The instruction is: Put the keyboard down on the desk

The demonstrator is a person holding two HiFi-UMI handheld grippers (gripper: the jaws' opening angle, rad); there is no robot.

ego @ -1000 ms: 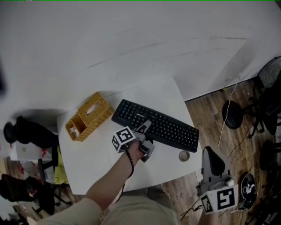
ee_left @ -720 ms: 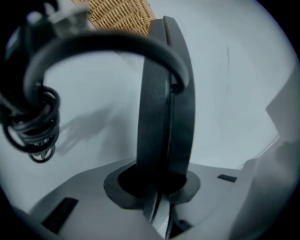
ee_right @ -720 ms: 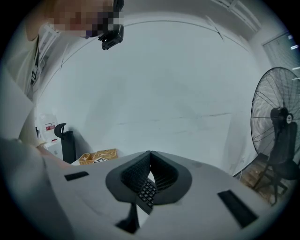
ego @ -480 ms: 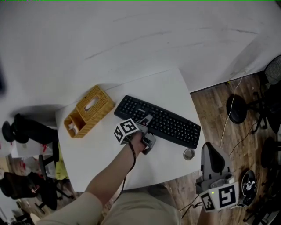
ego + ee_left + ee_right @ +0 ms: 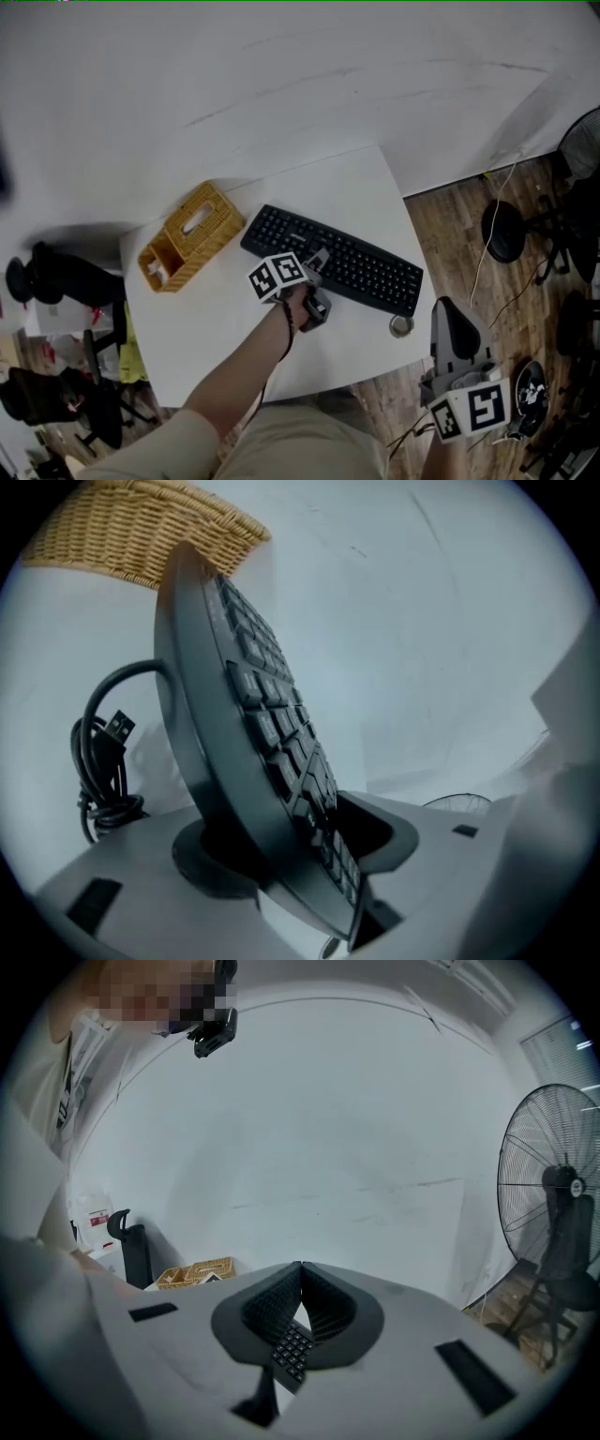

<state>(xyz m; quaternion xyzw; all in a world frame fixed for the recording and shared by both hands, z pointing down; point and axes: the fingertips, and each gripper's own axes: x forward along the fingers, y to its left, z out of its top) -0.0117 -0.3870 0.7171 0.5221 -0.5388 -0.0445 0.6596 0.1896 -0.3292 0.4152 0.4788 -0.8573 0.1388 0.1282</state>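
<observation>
Desk (image 5: 225, 328): straight ahead of you, its far edge against the wall.
Keyboard (image 5: 333, 265): on the desk, slanting from far left to near right.
Basket (image 5: 190, 236): on the desk's far left corner, near the keyboard's left end.
Small roll (image 5: 400, 325): at the desk's near right edge, just before the keyboard's right end.
Fan (image 5: 581, 155): on the floor, well to your right.

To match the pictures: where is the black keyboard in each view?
Head view: keyboard at centre, on the desk.
Left gripper view: keyboard fills the middle, between the left gripper's just-opened jaws.
Right gripper view: keyboard small, low centre, behind the right gripper's shut jaws.
Shared landmark: wicker basket.
</observation>
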